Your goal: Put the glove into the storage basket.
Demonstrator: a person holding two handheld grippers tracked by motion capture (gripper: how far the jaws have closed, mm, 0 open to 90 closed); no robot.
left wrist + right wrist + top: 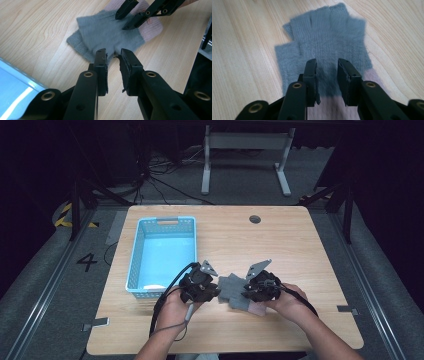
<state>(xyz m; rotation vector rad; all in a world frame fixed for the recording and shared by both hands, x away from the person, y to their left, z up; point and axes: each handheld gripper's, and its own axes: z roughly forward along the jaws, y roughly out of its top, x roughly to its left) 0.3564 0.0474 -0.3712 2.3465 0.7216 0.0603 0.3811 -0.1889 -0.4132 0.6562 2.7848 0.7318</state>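
Grey glove [324, 47] right of the basket [162, 251] looks soft and floppy; I'd pinch its pink cuff. Both grippers' jaws sit apart.

A glove [234, 290] lies flat on the surface [280, 245], near its front edge. The left claw [216, 292] is just left of it, the right claw [245, 295] over its right part. A basket [134, 265] stands left of both.
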